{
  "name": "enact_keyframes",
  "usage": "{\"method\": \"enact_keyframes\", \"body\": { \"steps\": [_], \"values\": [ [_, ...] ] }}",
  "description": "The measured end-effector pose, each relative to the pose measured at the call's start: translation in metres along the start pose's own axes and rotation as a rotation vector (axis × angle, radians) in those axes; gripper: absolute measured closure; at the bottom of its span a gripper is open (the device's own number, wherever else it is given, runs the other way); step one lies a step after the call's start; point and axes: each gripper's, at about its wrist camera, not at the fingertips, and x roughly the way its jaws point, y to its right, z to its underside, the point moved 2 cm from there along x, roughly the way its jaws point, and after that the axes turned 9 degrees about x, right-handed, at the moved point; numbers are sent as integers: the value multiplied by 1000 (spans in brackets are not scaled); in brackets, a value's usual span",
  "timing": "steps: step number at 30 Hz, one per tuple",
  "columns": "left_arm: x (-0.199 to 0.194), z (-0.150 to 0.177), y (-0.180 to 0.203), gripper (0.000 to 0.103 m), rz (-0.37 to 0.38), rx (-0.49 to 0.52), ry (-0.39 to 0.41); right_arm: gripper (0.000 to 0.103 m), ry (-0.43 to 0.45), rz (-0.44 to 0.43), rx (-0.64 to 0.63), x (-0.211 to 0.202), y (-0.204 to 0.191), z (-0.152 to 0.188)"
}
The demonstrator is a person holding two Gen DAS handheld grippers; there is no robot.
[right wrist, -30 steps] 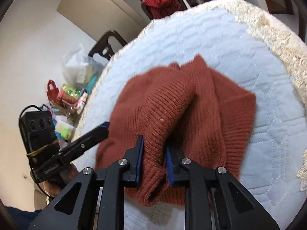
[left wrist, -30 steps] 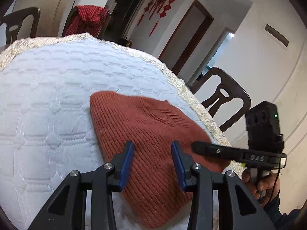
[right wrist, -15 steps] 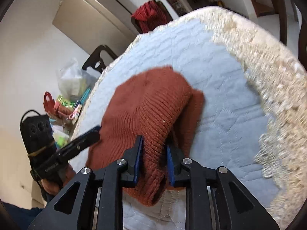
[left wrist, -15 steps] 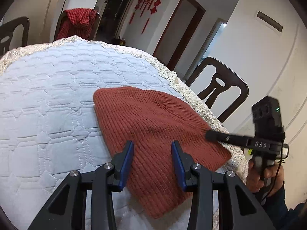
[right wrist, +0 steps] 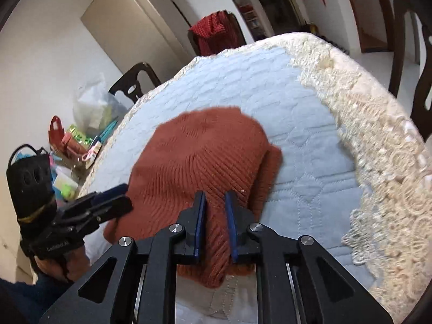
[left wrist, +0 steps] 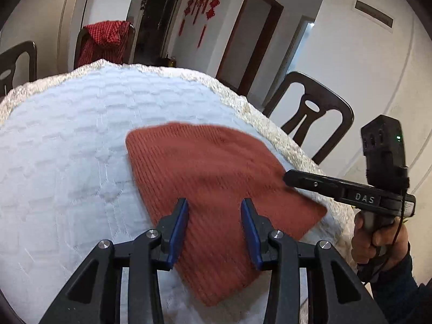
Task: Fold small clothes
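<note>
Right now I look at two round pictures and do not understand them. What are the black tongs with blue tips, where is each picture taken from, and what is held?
There is no robot: a person holds one gripper in each hand, and each carries a wide-angle camera looking along its two fingers. One picture is from the left gripper, the other from the right gripper. On the quilted cloth lies a rust knitted hat. The left gripper is open above it and holds nothing. The right gripper's jaws have just been closing, and a fold of the hat is pinched between them.
</note>
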Motion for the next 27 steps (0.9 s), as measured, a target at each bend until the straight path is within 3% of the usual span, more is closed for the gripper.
{"method": "enact_keyframes", "body": {
  "steps": [3,5,8,12,15,21,24,27],
  "values": [
    [7,-16,1,60,-17,15,27,88,33,-1,-7,2,-7,-15],
    [24,-19,-2,60,-33,8,-5,88,22,10,-16,15,-9,-22],
    [45,-15,-1,60,-72,41,-26,88,-17,85,-5,47,6,-25],
    [39,-16,3,60,-75,50,-27,88,-4,52,17,43,12,-26],
    [18,-11,3,60,-51,44,-2,87,10,60,-21,23,2,-19],
    [-22,16,12,60,3,39,16,87,35,-4,-137,-21,-21,16],
    [-21,31,17,60,-11,44,-6,87,-7,39,-189,-19,-21,36],
    [-12,37,14,60,-43,32,-28,88,-30,101,-155,-6,-4,41]
  ]
}}
